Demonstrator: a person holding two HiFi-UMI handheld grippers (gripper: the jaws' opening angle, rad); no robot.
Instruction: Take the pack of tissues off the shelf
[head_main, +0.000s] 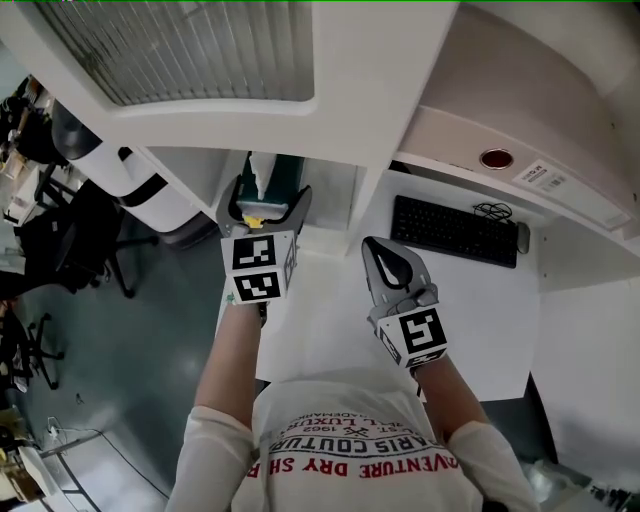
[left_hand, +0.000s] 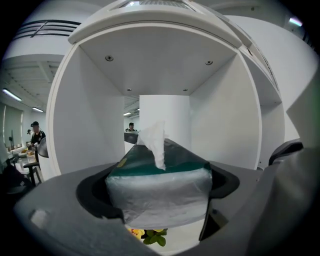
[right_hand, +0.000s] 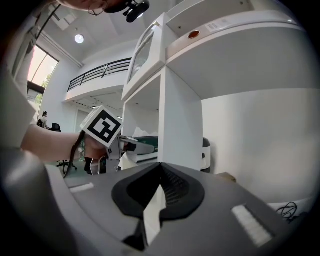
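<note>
- The pack of tissues (left_hand: 159, 190) is inside the open white shelf (left_hand: 95, 125) compartment. It has a dark green top and a clear-wrapped side, and one tissue (left_hand: 157, 142) sticks up out of it.
- The left gripper (head_main: 267, 208) reaches into that compartment with its jaws spread as wide as they go, one on each side of the pack. The pack fills most of the gap, but the pads do not look pressed into the wrap.
- The right gripper (right_hand: 157, 195) hovers over the white desk (head_main: 330, 300), well apart from the shelf and to the left of the keyboard (head_main: 455, 230). Its jaws are drawn together on nothing.
- Done so far, by my reading: the reach and the lining-up, with the pack framed squarely between the left jaws.
- Still to do: close on the pack's sides, then draw it out of the compartment and clear of the shelf.
- The wrap looks soft, so I expect the sides to give a little as the jaws close.
</note>
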